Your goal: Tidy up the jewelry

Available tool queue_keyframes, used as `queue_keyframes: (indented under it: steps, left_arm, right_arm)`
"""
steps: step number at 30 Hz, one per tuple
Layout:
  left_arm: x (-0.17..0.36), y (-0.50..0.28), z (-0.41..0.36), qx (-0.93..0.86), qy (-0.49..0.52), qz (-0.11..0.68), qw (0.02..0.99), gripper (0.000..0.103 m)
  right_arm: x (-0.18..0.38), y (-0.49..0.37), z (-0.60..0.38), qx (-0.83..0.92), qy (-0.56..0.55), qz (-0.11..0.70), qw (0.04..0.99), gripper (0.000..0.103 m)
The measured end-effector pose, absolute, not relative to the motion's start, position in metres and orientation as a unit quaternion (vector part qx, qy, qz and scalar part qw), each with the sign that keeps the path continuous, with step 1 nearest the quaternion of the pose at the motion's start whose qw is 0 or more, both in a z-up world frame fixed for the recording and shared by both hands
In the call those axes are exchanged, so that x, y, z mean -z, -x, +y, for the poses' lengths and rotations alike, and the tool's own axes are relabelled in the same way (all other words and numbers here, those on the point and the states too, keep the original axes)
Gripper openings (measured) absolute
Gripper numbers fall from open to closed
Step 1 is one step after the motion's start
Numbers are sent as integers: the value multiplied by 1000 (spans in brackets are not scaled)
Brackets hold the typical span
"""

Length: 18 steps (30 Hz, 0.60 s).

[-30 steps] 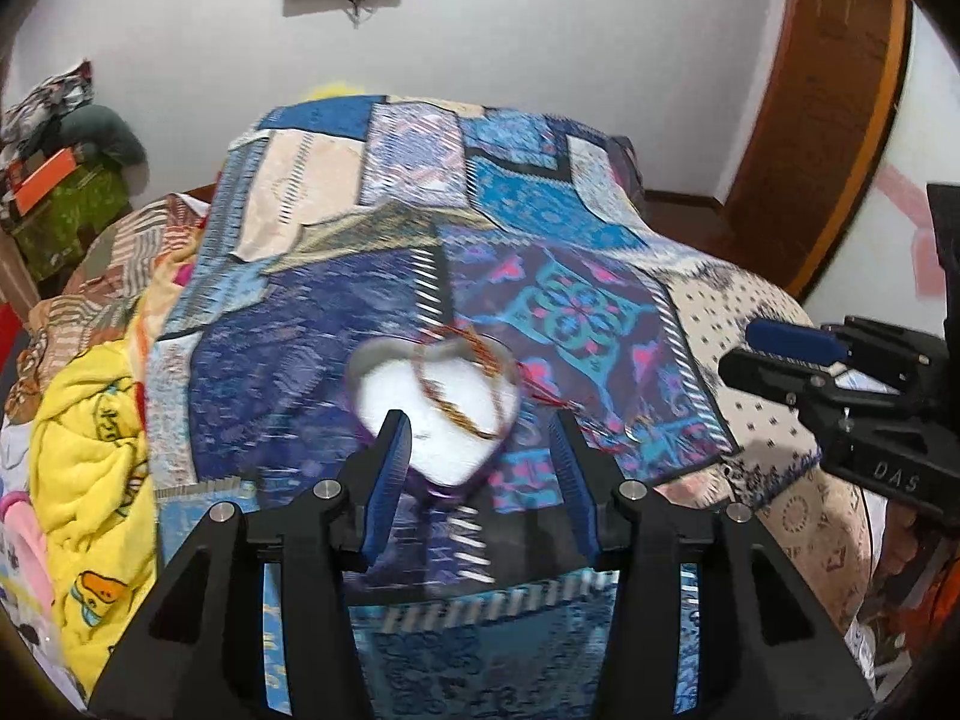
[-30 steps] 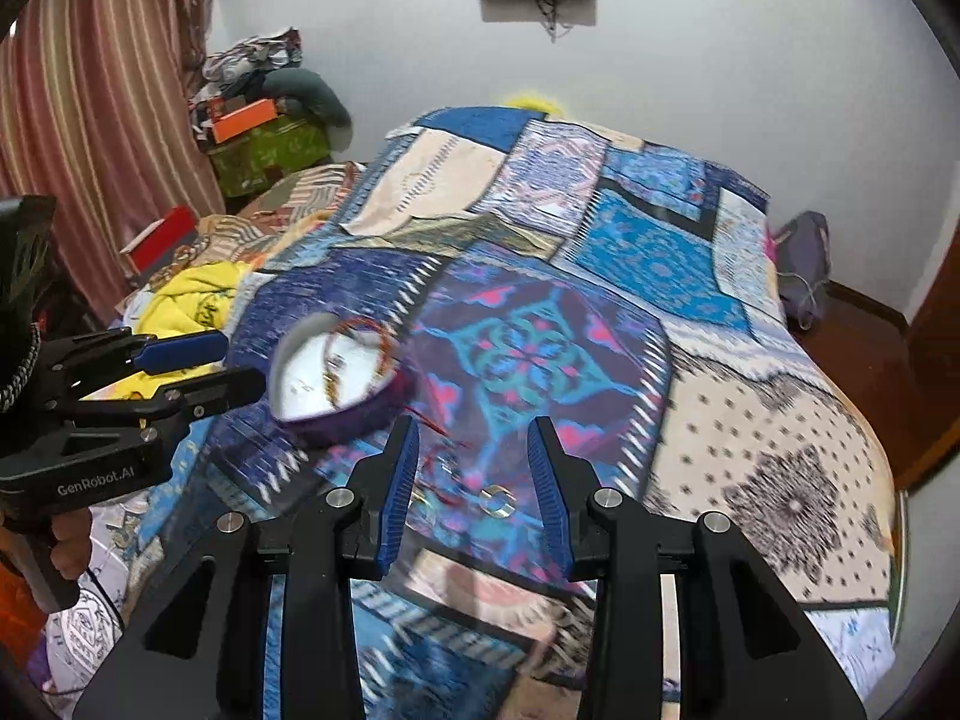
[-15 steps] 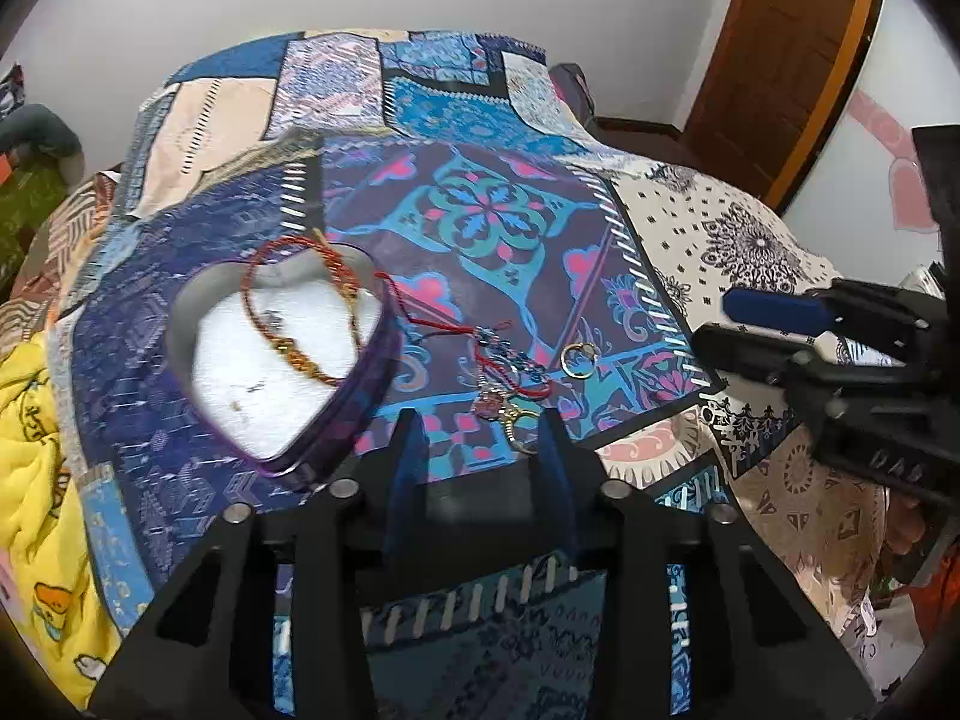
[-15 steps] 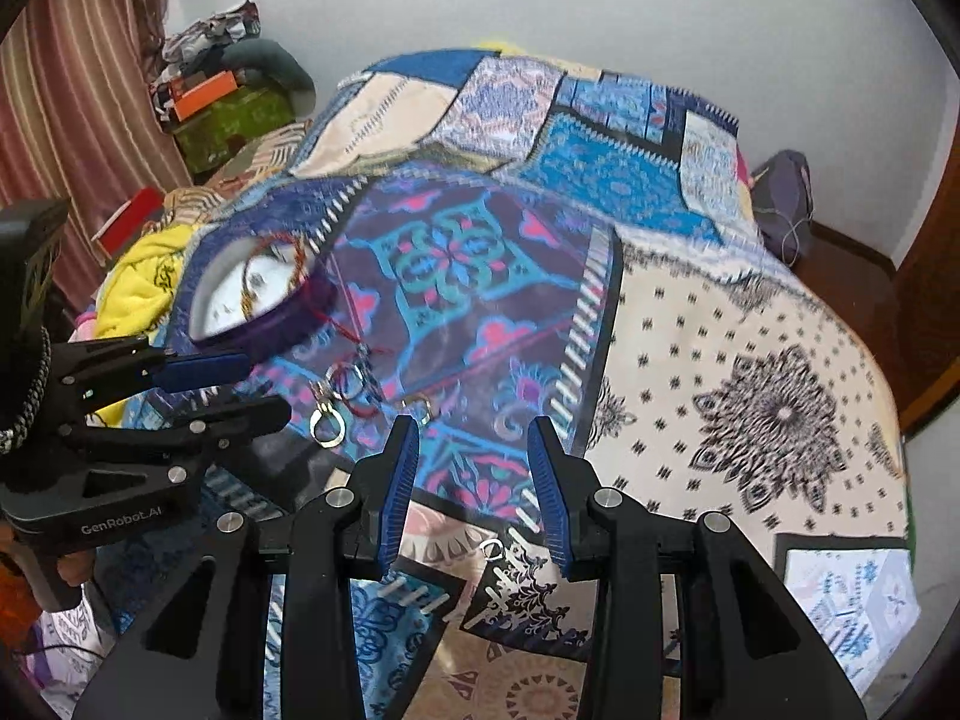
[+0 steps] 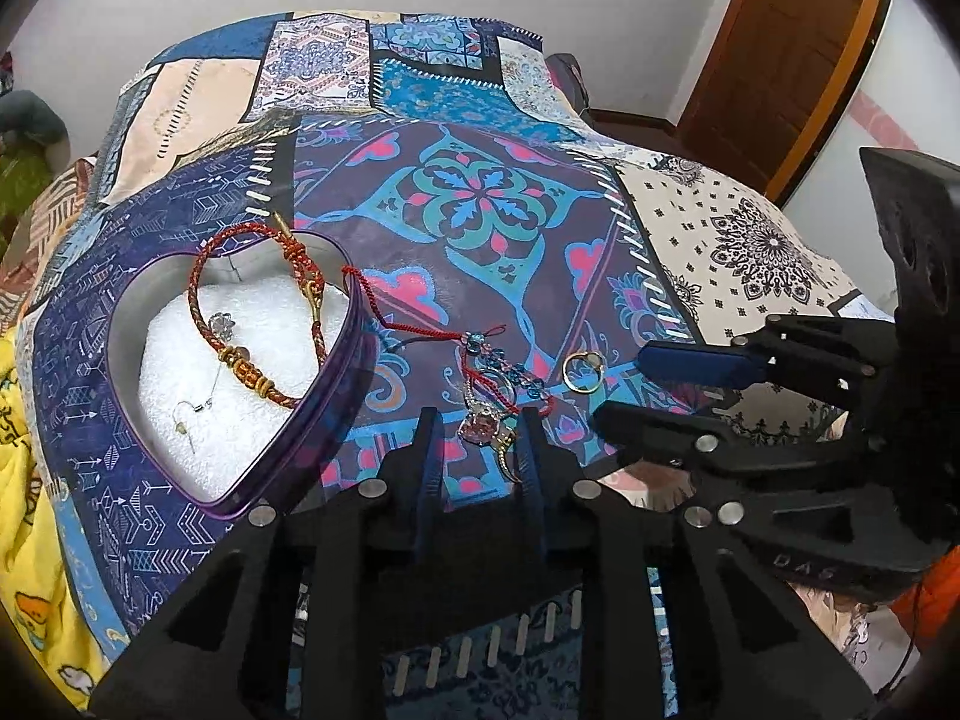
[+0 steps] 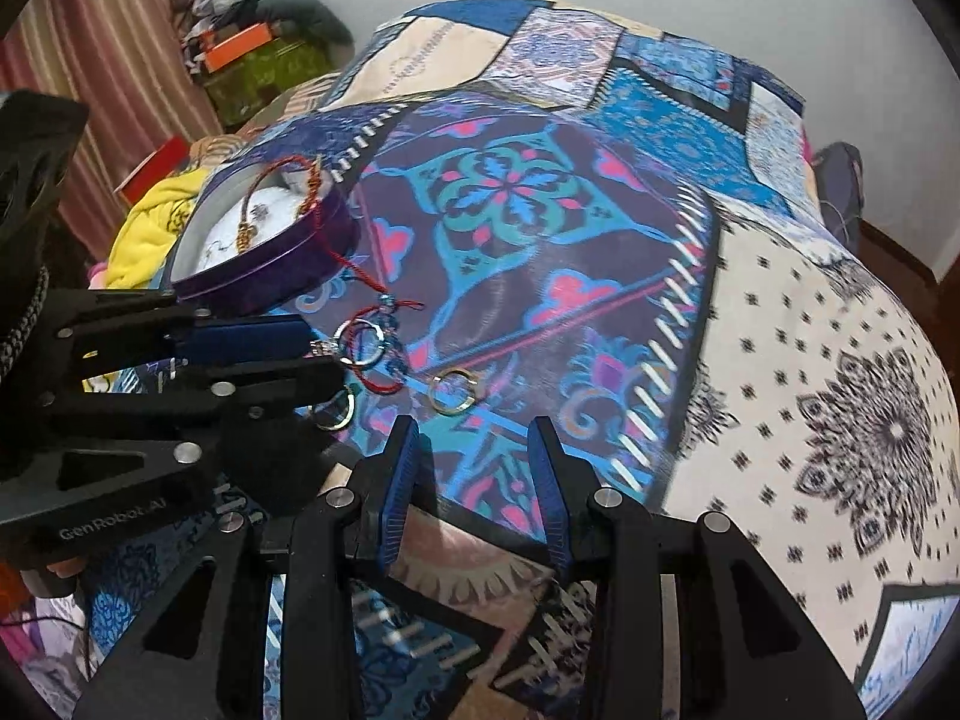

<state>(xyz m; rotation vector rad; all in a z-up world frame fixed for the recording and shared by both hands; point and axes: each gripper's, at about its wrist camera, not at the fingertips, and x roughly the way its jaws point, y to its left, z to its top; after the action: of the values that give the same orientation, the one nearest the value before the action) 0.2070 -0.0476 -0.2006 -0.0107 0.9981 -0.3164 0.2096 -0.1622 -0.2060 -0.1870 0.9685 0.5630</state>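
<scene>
Covering the bed, a patchwork bedspread (image 5: 492,204) in blue, purple and cream serves as the work surface; a white wall stands behind it, a wooden door (image 5: 798,54) lies off its right edge, and striped curtains (image 6: 114,60) with piled clothes (image 6: 258,18) lie off its left edge. The cream right half of the bedspread carries nothing. A heart-shaped tin (image 5: 240,372) sits toward the near left of the bedspread, its point toward the near edge and its lobes toward the wall. Inside, on white padding, a braided red bracelet (image 5: 258,306) forms a loop whose long axis runs from lobes to point, beside a small earring hook (image 5: 192,414). A red cord (image 5: 384,312) trails over the tin's right rim to a tangle of rings and beads (image 5: 498,384) just beside the tin; a gold ring (image 5: 582,369) lies apart to the right. The left gripper (image 5: 477,450) hovers at the tangle, fingers apart on either side of a pink-stoned ring (image 5: 483,423). The right gripper (image 6: 474,480) stands near the gold ring, fingers apart, holding nothing.
</scene>
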Motion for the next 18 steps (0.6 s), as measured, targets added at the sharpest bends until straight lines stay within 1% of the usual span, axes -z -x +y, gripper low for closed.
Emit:
queue_keyframes:
  steps: [4,5,10,14,15,17,18]
  left_arm:
    - [202,-209,-45,154,12,476,866,22]
    - [202,-209,-45,156,12,476,866,21]
    - [204,-211,-47,158,10,475,866,18]
    - [204,-210,-49,157,7,473,867,16]
    - [203,-210,-49,157,7,472,867,16]
    - [202,-209,-47,155,10,471,869,12]
    - [201,-209,-46,155,12,470,869,12]
  right_arm:
    - [209,-214,-157,-269,93,454,844,34]
    - [209,-215,-156,-270,94,452,845,33]
    - [210,-215,-149,-270,102,446,847,19]
    - [209,-213,-147,-268,106,443,849,19]
    - [209,-214,-148,-269,105,443,849,17]
    - [207,-214,-149,-267,101,444,849,7]
    - [206,-214,-151,-268,96,445,849,7]
